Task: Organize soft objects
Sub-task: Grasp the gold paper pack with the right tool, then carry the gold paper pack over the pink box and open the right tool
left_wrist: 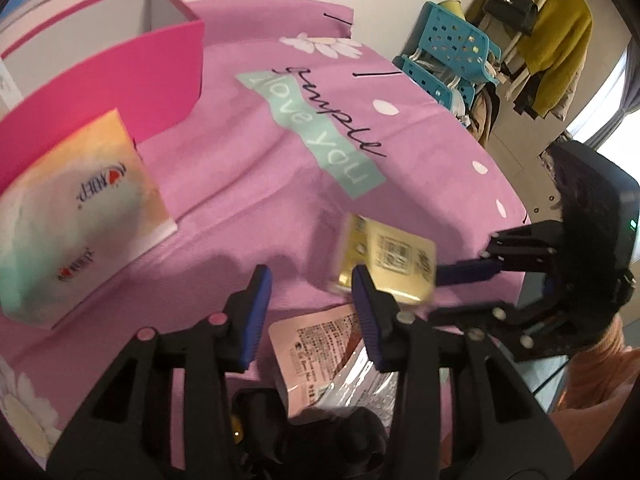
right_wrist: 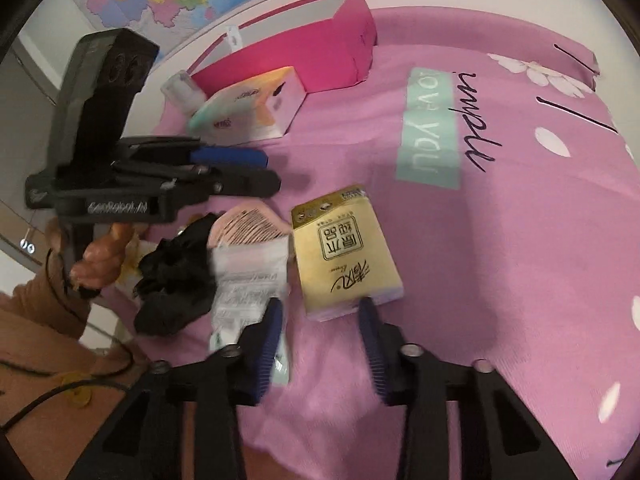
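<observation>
A yellow tissue pack lies flat on the pink bedsheet. My right gripper is open, its blue pads flanking the pack's near end without pressing on it. Left of the pack lie a pink packet, a clear printed packet and a crumpled black cloth. My left gripper hovers open over the pink packet, with nothing between its pads. In the left wrist view the yellow pack is blurred, with the right gripper coming in from the right.
An open pink box stands at the back against the wall, with a pastel tissue box and a small clear bottle in front of it. Blue baskets and hanging clothes are beyond the bed's edge.
</observation>
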### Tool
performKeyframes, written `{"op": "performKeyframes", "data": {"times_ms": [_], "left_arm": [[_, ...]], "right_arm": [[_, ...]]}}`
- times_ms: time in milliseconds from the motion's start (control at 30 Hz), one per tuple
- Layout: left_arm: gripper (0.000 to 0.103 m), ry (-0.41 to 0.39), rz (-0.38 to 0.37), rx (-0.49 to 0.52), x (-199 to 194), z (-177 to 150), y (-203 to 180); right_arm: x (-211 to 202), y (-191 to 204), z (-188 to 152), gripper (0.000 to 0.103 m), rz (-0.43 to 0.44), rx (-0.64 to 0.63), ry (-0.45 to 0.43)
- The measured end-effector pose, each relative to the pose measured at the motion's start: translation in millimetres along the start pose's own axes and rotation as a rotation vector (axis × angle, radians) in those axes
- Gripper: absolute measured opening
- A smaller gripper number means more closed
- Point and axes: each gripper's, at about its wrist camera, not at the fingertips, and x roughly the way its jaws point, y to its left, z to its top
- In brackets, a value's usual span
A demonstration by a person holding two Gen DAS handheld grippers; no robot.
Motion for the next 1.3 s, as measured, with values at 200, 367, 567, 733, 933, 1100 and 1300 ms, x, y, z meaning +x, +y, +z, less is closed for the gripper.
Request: {"op": "performKeyframes", "data": {"times_ms": [200, 367, 567, 733, 933, 1100, 1300], "left_arm": [[0.043, -0.003, 0.010, -0.046, -2, -2, 16], [0.043, -0.004, 0.025, -0.058, -2, 1, 22], [0.039, -0.008, 0.034, -0.066, 1, 11, 26], [0.030, 0.015, 0.007, -0.075, 9, 16, 28], [0.029, -0.008, 0.012, -0.071, 0, 14, 23], [0.029, -0.061, 0.009, -0.073, -23, 19, 21], [0.029, -0.165, 0.030, -0.061, -65, 35, 19]], "right_arm": [[20, -3, 21, 0.031, 0.027, 0.021, -0.064], [36, -8, 48, 0.032, 0.057, 0.046, -0.098], [41, -19, 61, 0.036, 0.101, 0.128, -0.143], [40, -25, 64, 0.035, 0.126, 0.161, -0.169], [41, -20, 66, 0.033, 0.110, 0.153, -0.169], [29, -8, 74, 0.033, 0.095, 0.108, -0.205], [2, 7, 98, 0.033, 0.093, 0.046, -0.279]]}}
